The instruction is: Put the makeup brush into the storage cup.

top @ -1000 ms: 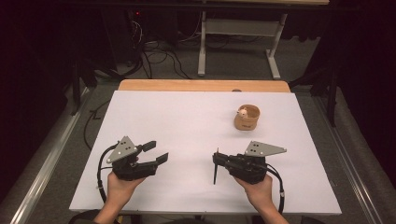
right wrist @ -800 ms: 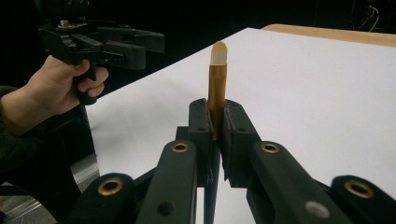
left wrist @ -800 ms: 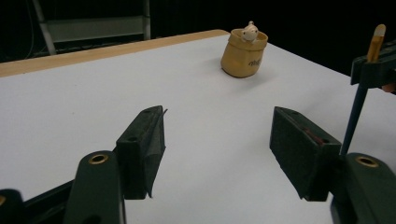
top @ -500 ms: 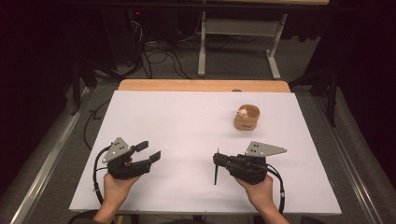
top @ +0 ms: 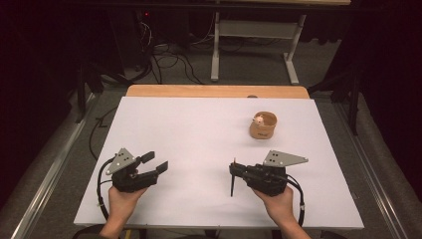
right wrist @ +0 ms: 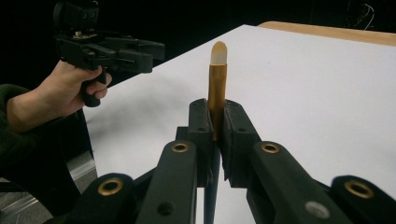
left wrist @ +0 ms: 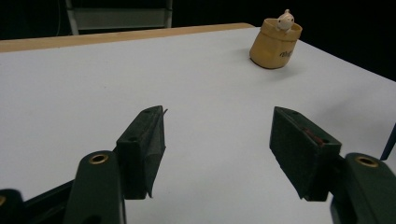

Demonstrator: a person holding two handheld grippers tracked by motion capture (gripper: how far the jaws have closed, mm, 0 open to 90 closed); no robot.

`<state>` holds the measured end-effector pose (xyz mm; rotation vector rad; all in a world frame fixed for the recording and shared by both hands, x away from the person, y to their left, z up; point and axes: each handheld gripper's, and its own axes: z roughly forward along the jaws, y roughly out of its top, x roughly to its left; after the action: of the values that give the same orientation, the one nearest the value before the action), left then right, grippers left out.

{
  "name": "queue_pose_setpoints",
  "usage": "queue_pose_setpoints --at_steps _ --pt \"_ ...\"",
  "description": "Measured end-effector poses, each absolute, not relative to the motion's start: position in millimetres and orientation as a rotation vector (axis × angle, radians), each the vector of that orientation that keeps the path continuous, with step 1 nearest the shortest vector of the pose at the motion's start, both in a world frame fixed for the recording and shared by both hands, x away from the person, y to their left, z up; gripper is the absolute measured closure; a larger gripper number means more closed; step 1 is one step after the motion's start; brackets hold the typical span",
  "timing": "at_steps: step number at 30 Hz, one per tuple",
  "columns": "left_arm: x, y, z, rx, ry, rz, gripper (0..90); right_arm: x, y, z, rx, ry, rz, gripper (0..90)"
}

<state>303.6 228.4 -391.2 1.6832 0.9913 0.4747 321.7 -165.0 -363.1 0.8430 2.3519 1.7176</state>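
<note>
R gripper (top: 233, 172) clenched on a thin stick (right wrist: 217, 77) w/ gold shaft and pale tip, hovering near the table's (top: 199, 129) front edge, right of centre. L gripper (top: 155, 163) released, nothing btwn its jaws, near the front-left corner. Tan cup (top: 263, 125) w/ a small figure inside stands twd the back-right part, well apart from both.

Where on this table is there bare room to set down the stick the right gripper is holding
Nearly all the white table is bare. The widest free patch runs from the left gripper up to the wooden far edge and across toward the tan cup. The strip between the two grippers is free too. The only crowded spots are around the cup and beside the right gripper clamping the stick.
</note>
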Motion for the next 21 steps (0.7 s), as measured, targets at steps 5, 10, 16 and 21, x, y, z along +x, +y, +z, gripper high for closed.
queue_pose_setpoints --at_steps 5,10,16,21 --pt "304.0 229.1 -391.0 1.677 0.991 0.474 35.8 324.3 -169.8 -358.6 0.842 2.335 1.706 85.8" --pt "304.8 227.4 -392.1 1.69 0.992 0.47 35.6 325.9 -176.4 -354.1 0.849 2.325 1.691 85.8" --pt "305.0 228.7 -392.3 1.684 0.997 0.465 35.8 327.4 -180.8 -351.6 0.851 2.322 1.673 85.8" --pt "305.6 228.0 -392.6 1.691 0.994 0.463 35.8 329.3 -182.5 -350.3 0.849 2.324 1.664 85.7"
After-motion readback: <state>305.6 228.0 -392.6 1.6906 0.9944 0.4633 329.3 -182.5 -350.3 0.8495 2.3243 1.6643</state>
